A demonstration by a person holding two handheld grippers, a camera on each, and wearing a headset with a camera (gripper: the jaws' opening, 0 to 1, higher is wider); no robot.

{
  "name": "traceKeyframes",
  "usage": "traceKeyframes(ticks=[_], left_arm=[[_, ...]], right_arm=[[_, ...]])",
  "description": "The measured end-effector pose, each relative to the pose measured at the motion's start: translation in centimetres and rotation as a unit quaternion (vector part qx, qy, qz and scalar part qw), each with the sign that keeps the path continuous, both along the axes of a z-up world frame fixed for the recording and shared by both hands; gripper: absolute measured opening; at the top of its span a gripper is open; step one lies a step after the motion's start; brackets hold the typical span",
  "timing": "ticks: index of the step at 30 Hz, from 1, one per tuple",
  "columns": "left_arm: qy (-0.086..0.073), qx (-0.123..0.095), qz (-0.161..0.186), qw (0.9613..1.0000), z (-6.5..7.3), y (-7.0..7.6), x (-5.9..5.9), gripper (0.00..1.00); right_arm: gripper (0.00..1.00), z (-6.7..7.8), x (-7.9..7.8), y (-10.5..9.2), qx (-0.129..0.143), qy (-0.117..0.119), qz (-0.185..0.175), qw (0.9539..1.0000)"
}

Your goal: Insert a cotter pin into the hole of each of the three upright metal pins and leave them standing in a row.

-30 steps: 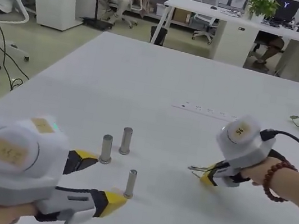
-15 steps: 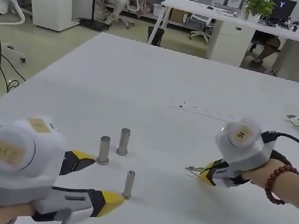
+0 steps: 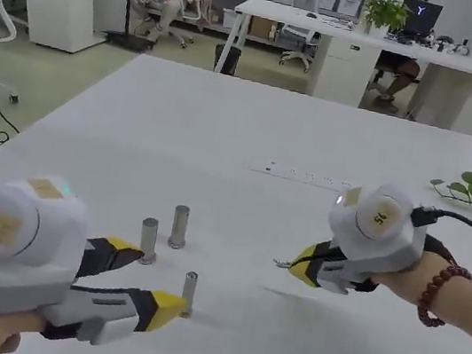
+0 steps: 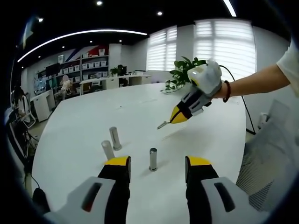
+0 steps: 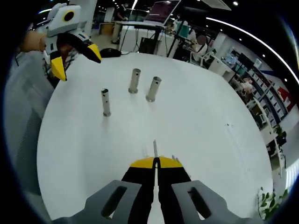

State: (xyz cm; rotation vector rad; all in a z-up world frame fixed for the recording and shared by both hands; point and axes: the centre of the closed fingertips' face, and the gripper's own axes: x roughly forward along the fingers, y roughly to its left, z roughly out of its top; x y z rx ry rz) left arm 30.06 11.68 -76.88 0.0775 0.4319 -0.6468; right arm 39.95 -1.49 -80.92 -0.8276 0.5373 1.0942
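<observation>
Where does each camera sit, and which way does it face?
Head view: headset, facing down at the table; left gripper, right gripper, a forearm show.
Left gripper view: on that gripper, along its open jaws toward the pins and right gripper.
Right gripper view: on that gripper, past its held cotter pin toward the pins.
Shared: both gripper views show the three pins.

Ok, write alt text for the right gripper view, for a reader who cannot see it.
The right gripper, jaws shut on a thin cotter pin, points across a white table at three upright metal pins. The left gripper hangs open at the upper left.
</observation>
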Motion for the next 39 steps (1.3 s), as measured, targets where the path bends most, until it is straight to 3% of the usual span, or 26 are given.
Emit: traceKeyframes(ticks=[7,11,19,25,33,37,39], left_arm=[[0.002,-0.006,-0.013,0.9999,0.5,-0.8,0.0,0.44],[0.007,-0.023,-0.022,0.9995,0.9,-1.6,0.0,0.42],[0.023,-0.037,-0.036,0.9984,0.8,-2.8,0.2,0.37],[0.038,-0.055,-0.039,0.997,0.3,-3.2,0.4,0.31],[0.069,-0.109,-0.038,0.9909,0.3,-3.6,0.5,0.22],[0.094,-0.154,-0.042,0.9826,0.7,-4.2,0.2,0.16],[0.098,-0.17,-0.044,0.9795,0.9,-4.3,0.3,0.16]], right_arm=[[0.01,2.2,-2.5,2.0,0.012,-0.028,0.051,0.9983],[0.01,3.2,-4.0,3.0,0.019,-0.04,0.077,0.996],[0.01,4.4,-7.0,4.9,0.036,-0.052,0.118,0.991],[0.01,4.6,-8.0,5.5,0.034,-0.066,0.136,0.9879],[0.01,4.9,-9.3,6.4,0.031,-0.076,0.16,0.9837],[0.01,5.0,-9.8,6.7,0.026,-0.085,0.173,0.9809],[0.01,5.0,-9.8,6.7,0.026,-0.086,0.175,0.9804]])
